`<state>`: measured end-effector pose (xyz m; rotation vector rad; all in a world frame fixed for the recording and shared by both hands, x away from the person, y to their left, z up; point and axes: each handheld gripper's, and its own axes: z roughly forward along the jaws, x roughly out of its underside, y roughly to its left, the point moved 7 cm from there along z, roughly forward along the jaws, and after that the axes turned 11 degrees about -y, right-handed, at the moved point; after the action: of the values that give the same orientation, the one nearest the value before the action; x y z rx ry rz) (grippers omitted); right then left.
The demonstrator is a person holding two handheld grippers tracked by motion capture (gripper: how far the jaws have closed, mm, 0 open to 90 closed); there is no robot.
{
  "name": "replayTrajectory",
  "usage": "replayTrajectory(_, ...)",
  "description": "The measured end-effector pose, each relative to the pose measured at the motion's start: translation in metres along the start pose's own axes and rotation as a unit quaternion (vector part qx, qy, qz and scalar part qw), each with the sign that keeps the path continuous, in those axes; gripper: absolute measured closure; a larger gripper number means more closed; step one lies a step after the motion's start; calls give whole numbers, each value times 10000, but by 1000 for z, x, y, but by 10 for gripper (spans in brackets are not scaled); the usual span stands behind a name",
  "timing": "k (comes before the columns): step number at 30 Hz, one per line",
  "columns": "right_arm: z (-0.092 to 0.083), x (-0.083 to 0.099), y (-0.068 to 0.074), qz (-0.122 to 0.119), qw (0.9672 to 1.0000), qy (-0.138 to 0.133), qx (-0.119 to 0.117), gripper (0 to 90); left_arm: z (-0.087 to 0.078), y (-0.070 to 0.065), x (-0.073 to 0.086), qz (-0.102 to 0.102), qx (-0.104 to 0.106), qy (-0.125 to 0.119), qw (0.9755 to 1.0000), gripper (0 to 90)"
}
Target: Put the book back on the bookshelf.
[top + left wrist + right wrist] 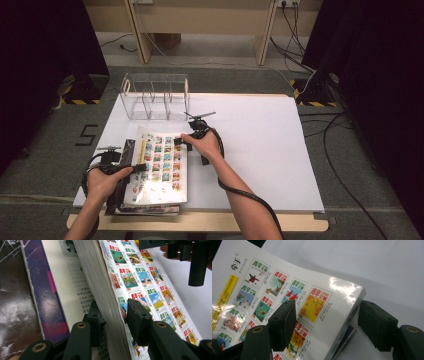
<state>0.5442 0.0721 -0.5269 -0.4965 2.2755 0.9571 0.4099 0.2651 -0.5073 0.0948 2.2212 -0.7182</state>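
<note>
Two hand-held grippers work on a thick magazine at the lower left of the white surface. The left hand-held gripper pinches its pages. The right hand-held gripper is spread around its corner. A clear rack stands behind.

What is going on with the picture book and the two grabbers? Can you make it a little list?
table: white tabletop
book: thick magazine with small colourful cover pictures, lying on darker magazines
left gripper: jaws either side of the magazine's page edge
right gripper: jaws open, straddling the magazine's corner
rack: clear plastic rack at the table's far left
</note>
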Motion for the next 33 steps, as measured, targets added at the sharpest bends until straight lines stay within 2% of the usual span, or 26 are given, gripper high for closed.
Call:
replayTrajectory(1,2,0,0,107,9999,15,-36,311,0,0,0,-2,-5,8,10000,648)
replayTrajectory(5,7,0,2,258,9996,74,-74,299,1,1,0,-9,-40,40,10000,630)
replayTrajectory(7,7,-1,2,167,9998,59,-59,315,1,2,0,-35,-63,61,10000,627)
replayTrajectory(8,5,-2,3,111,9999,11,-37,352,0,3,0,-36,-84,77,9999,622)
replayTrajectory(9,0,-6,4,-30,10000,-78,7,444,0,4,0,-36,-104,93,9999,611)
replayTrajectory(10,-3,-9,6,-129,9998,-117,-15,481,0,5,0,-22,-145,76,9999,606)
replayTrajectory(11,-3,-9,6,-129,9998,-117,-15,481,0,6,0,-31,-159,71,9998,606)
replayTrajectory(15,-13,-19,19,-350,9991,-225,-127,583,-2,7,-1,-12,-227,83,9997,604)
replayTrajectory(16,-16,-22,26,-272,9988,-298,-265,622,-2,8,-1,1,-234,79,9997,608)
replayTrajectory(18,-16,-20,31,-235,9990,-202,-327,624,-2,8,-1,-1,-232,81,9997,611)
replayTrajectory(21,-15,-19,33,-229,9992,-140,-280,624,-2,9,0,-25,-218,77,9997,611)
replayTrajectory(22,-13,-18,31,-131,9995,-16,-292,611,-2,9,0,-22,-219,74,9997,610)
replayTrajectory(26,-8,-12,30,-159,9994,181,-260,591,-2,9,0,-18,-215,69,9997,610)
replayTrajectory(27,-6,-11,30,-86,9993,229,-266,598,-2,9,0,-29,-222,77,9997,610)
replayTrajectory(29,-5,-11,29,35,9991,169,-384,630,-2,10,0,-53,-189,54,9998,608)
replayTrajectory(31,-7,-12,30,264,9985,152,-462,650,-3,10,0,-50,-172,29,9998,601)
replayTrajectory(33,-9,-13,31,298,9982,94,-520,660,-4,11,0,-35,-191,0,9998,578)
